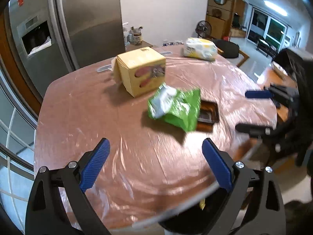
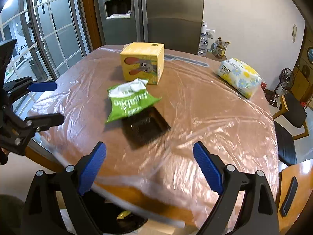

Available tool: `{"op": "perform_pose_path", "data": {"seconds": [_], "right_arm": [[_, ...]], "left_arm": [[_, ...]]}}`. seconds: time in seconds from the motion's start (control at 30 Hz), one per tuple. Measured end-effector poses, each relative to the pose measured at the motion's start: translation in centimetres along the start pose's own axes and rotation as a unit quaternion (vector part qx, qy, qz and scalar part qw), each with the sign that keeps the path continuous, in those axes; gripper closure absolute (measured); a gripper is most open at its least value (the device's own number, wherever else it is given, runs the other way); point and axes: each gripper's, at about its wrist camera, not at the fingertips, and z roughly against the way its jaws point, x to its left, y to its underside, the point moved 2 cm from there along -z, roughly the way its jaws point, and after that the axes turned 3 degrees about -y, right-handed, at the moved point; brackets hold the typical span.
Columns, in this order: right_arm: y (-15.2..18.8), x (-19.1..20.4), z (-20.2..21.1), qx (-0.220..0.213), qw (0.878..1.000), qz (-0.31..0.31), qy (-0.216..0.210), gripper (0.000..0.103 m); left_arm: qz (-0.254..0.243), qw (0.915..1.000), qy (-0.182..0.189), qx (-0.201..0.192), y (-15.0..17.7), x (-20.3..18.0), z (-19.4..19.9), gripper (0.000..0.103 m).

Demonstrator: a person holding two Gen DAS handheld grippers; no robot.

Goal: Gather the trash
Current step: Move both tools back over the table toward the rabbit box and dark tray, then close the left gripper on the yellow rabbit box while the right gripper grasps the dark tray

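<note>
Green and white, the crumpled snack bag (image 1: 174,107) lay on the table (image 1: 78,117) well ahead of the left gripper (image 1: 156,148), a little toward its right finger. The blue pads (image 1: 95,164) stood wide apart with nothing between them, only the clear plastic sheet (image 1: 137,166) below. The bag's far edge rested on a dark tray (image 1: 209,113). Beyond the fingers stood a yellow box (image 1: 142,72), and farther still a flowered pack (image 1: 200,49). The right gripper (image 1: 248,110) was off past the right finger, also open and empty.

In the right wrist view, the right gripper (image 2: 149,154) had its fingers spread wide too, holding nothing. The snack bag (image 2: 129,99) was ahead of the left finger, and the dark tray (image 2: 145,127) was nearer, between the two fingers' lines. The yellow box (image 2: 141,62) stood behind the bag. Below the table edge, near the left finger, a black bin (image 2: 125,223) with something yellow in it was partly visible.

I think the main risk is the loose plastic sheet: a low pinch could catch it with the bag and drag the tray. The bag is also light and slippery, so a shallow grip may drop it before the bin.
</note>
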Motion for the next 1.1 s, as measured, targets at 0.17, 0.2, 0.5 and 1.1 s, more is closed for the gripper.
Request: {"op": "perform_pose_path", "data": {"seconds": [0.17, 0.2, 0.5, 1.1], "right_arm": [[-0.8, 0.4, -1.3, 0.006, 1.0, 0.012, -0.007, 0.014], [-1.1, 0.2, -1.7, 0.007, 1.0, 0.012, -0.004, 0.014], [-2.6, -0.6, -3.7, 0.009, 1.0, -0.003, 0.001, 0.014], [-1.6, 0.6, -7.6, 0.05, 0.998, 0.041, -0.019, 0.014]], "left_arm": [[0.005, 1.0, 0.007, -0.003, -2.2, 0.5, -1.7, 0.007], [0.006, 1.0, 0.006, -0.002, -2.7, 0.7, -2.1, 0.007], [0.052, 0.9985, 0.015, 0.001, -8.3, 1.6, -5.6, 0.007], [0.103, 0.9933, -0.04, 0.036, -12.5, 1.6, -12.2, 0.007]]}}
